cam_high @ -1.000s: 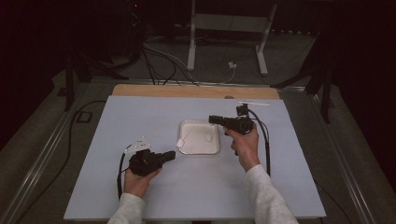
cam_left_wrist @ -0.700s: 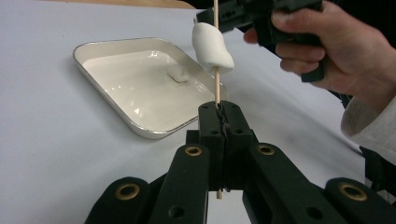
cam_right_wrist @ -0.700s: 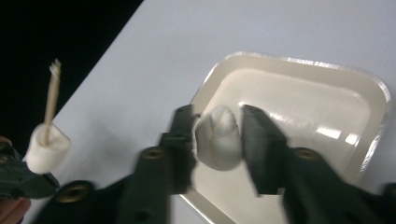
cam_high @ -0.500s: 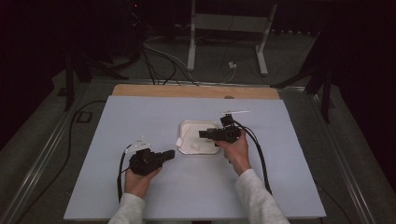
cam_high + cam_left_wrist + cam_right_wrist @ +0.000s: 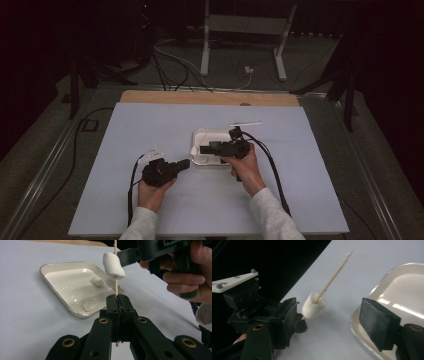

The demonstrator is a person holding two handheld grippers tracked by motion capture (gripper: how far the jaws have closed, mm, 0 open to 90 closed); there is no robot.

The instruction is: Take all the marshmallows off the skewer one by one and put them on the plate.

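My left gripper (image 5: 117, 305) pinches the upright skewer (image 5: 115, 287); its marshmallow (image 5: 313, 305) sits between my right gripper's (image 5: 337, 315) spread, just-opened jaws (untouched).

A: What lies beyond the work itself?

B: A pale blue-grey sheet (image 5: 150, 135) covers the desk, and a strip of bare wood (image 5: 210, 97) shows along the far edge. A thin white stick (image 5: 245, 123) lies alone on the sheet, near that far edge.

A: And off the desk?

B: A white metal stand (image 5: 240, 30) on the dark floor, with cables (image 5: 175, 65) trailing beside it.
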